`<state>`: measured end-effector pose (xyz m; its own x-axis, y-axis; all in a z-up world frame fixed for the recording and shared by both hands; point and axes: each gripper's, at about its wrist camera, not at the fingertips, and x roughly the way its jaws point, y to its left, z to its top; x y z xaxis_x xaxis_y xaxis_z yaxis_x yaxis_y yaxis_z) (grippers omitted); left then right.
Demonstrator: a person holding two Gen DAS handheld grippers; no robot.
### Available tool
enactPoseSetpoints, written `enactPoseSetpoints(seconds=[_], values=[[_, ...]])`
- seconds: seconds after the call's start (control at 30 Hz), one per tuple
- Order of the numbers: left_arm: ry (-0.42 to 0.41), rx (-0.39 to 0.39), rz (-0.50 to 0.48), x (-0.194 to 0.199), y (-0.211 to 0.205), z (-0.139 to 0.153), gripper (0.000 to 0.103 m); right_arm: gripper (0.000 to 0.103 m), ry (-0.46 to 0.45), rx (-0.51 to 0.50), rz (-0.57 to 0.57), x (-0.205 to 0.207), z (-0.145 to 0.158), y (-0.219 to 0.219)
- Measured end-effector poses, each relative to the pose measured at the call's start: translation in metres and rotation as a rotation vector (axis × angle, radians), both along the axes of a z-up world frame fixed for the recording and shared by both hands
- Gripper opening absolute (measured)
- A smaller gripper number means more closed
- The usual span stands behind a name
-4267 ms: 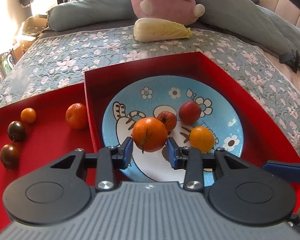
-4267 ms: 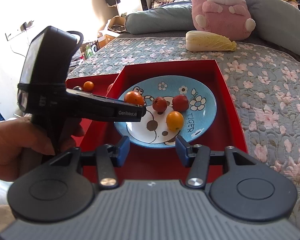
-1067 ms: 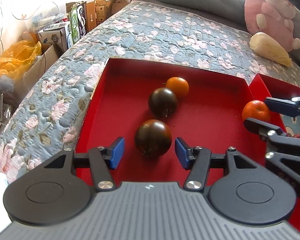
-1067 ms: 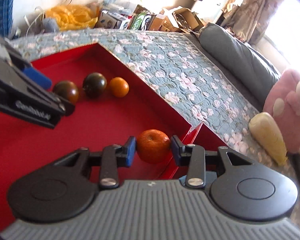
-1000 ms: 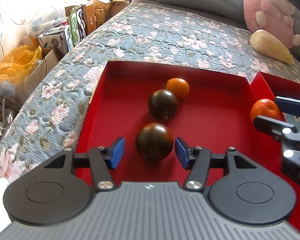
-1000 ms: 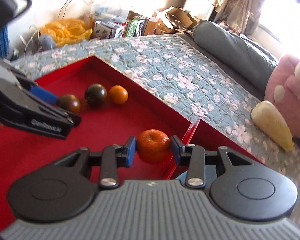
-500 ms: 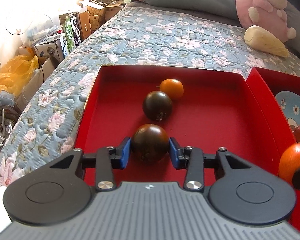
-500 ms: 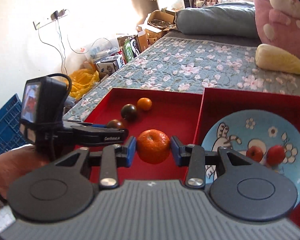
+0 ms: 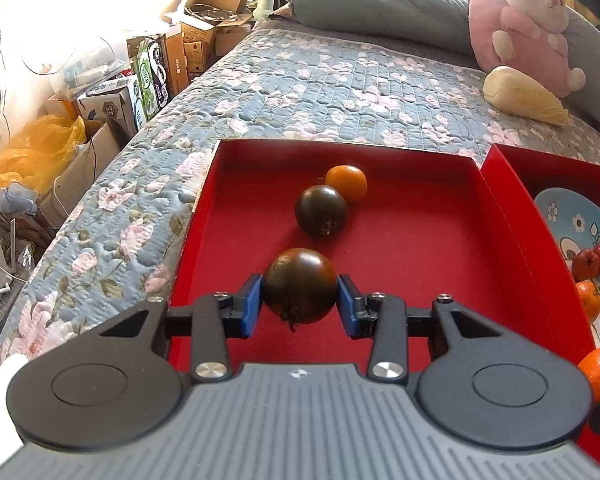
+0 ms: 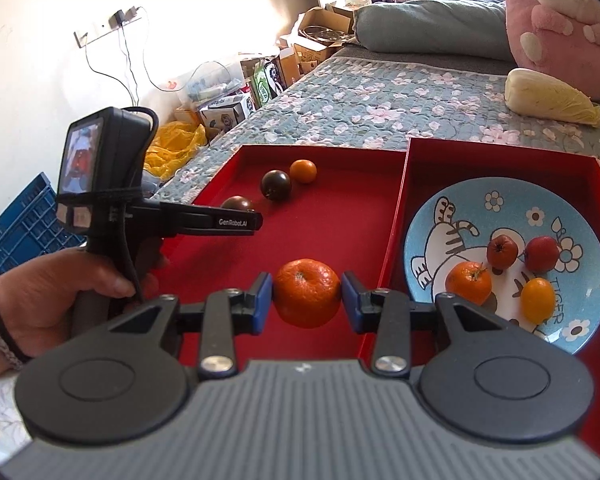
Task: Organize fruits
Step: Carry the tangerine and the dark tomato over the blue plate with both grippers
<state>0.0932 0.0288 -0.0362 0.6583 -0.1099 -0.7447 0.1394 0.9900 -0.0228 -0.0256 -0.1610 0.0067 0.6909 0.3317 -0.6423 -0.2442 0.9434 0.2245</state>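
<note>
Our left gripper (image 9: 300,305) clamps a dark tomato (image 9: 300,285) over the left tray (image 9: 420,240); our right gripper (image 10: 307,301) clamps a mandarin (image 10: 307,293) above the wall between the trays. Only the right view shows the whole plate (image 10: 432,240) in the right tray (image 10: 500,160), holding two red fruits, an orange one and a yellow one, plus our left hand (image 10: 60,292). Beyond the held tomato lie another dark tomato (image 9: 321,210) and an orange tomato (image 9: 346,182), touching. A cabbage (image 9: 520,96) lies on the bedspread.
</note>
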Motion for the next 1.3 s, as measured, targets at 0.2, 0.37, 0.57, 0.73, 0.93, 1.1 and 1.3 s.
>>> enactPoseSetpoints(seconds=[0.2,0.37,0.57,0.73,0.93,1.1,1.3], values=[[-0.026,-0.014,0.034,-0.013,0.011,0.01,0.045,0.041,-0.021,-0.013,0.029,-0.011,0.009,0.009],[-0.056,-0.021,0.032,-0.027,0.012,0.019,0.045,0.041,-0.033,-0.02,0.047,-0.021,0.015,0.013],[-0.053,-0.058,0.022,-0.044,0.002,0.024,0.045,0.041,-0.036,-0.027,0.058,-0.032,0.017,0.014],[-0.048,-0.054,-0.016,-0.06,-0.015,0.022,0.045,0.041,-0.043,-0.025,0.055,-0.037,0.019,0.011],[-0.062,-0.033,-0.041,-0.069,-0.029,0.023,0.045,0.041,-0.051,-0.012,0.04,-0.043,0.017,0.002],[-0.08,-0.016,-0.064,-0.072,-0.038,0.026,0.045,0.041,-0.04,0.002,0.021,-0.046,0.011,-0.01],[-0.082,-0.018,-0.078,-0.073,-0.046,0.032,0.045,0.041,-0.037,0.018,-0.008,-0.049,0.006,-0.026]])
